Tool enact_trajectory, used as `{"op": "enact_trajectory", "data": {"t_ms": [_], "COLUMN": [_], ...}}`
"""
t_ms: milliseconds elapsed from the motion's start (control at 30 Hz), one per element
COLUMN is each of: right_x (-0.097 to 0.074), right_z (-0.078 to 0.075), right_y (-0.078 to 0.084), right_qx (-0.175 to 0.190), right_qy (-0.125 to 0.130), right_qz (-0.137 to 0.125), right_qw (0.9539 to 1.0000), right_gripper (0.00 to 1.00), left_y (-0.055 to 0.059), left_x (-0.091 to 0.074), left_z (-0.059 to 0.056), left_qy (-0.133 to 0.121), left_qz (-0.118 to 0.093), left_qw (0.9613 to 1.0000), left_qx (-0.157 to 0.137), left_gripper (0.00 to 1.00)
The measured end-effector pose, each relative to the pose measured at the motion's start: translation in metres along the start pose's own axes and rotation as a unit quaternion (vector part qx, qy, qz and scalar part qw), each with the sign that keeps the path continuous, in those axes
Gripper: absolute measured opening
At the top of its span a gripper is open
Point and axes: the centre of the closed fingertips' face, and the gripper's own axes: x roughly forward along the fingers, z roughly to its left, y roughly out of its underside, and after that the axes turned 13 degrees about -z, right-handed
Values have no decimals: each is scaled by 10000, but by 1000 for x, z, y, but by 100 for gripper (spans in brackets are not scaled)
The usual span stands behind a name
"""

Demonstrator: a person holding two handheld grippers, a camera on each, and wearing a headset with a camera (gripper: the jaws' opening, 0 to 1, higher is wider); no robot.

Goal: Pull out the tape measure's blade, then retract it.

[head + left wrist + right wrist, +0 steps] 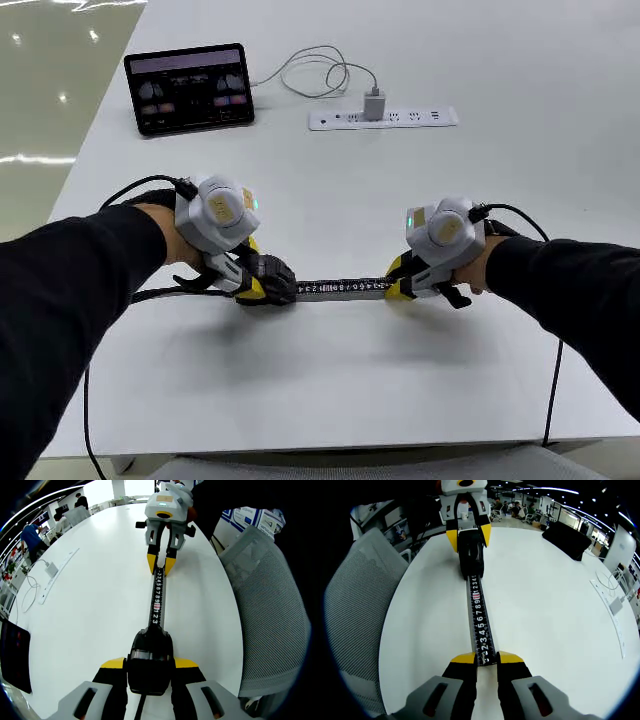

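White table [330, 390] here, and up at the far side a dark tablet [189, 88] sits lit, with a white power strip [383, 118] beside it, a charger [374, 103] plugged in and its white cable [315, 70] looping back to the tablet. Down at the near side, the black tape measure [268, 279] rests on the surface, its blade [343, 289] run out flat to the right
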Motion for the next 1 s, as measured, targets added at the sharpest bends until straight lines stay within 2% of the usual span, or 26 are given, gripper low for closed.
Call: {"op": "enact_trajectory", "data": {"t_ms": [1000], "right_x": [-18], "right_z": [-1], "right_y": [12], "right_qx": [39], "right_qy": [78], "right_qz": [54], "right_qw": [9999], "right_gripper": [10], "left_y": [-1], "left_x": [0], "left_z": [-1], "left_qy": [-28], "left_qz": [-9], "left_qw": [10000], "left_qx": [-14], "left_gripper": [29]}}
